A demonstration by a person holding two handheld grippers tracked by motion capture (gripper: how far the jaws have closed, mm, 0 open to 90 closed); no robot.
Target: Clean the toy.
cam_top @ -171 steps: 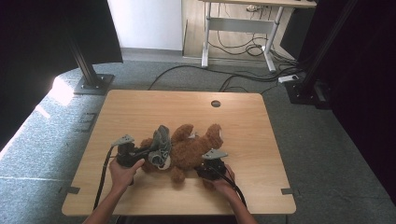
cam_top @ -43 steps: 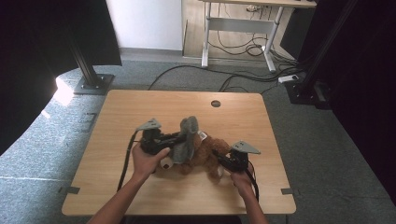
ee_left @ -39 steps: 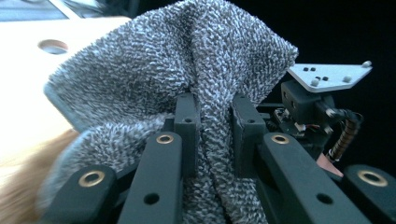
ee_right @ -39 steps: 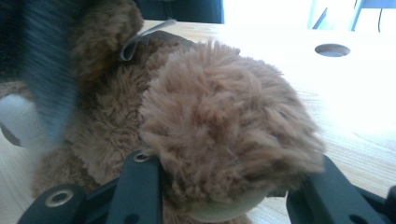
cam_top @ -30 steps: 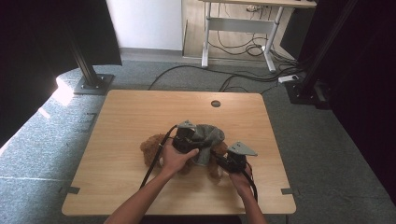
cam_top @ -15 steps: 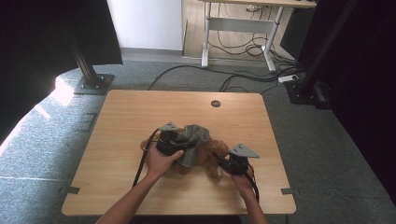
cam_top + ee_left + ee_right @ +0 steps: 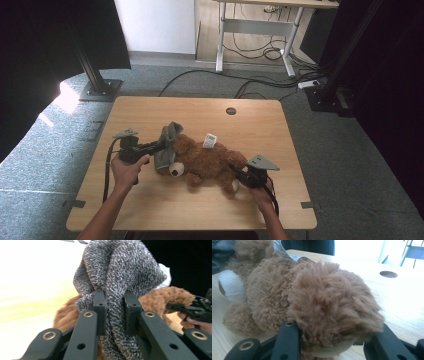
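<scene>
Left claw (image 7: 161, 146) pinches grey knit garment (image 7: 120, 285) at bear's (image 7: 210, 162) head end; right claw (image 7: 239, 175) clamps its foot; bear lies lengthwise between them.

I saw the teddy bear (image 7: 207, 161) lying across the middle of the table (image 7: 150, 210), the knitted garment (image 7: 167, 145) at its left end. The cable hole (image 7: 231, 111) sat behind it, near the far edge.

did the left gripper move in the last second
Yes. The left gripper, shut on the grey knit garment, has gone leftward, away from the table's hole.
</scene>
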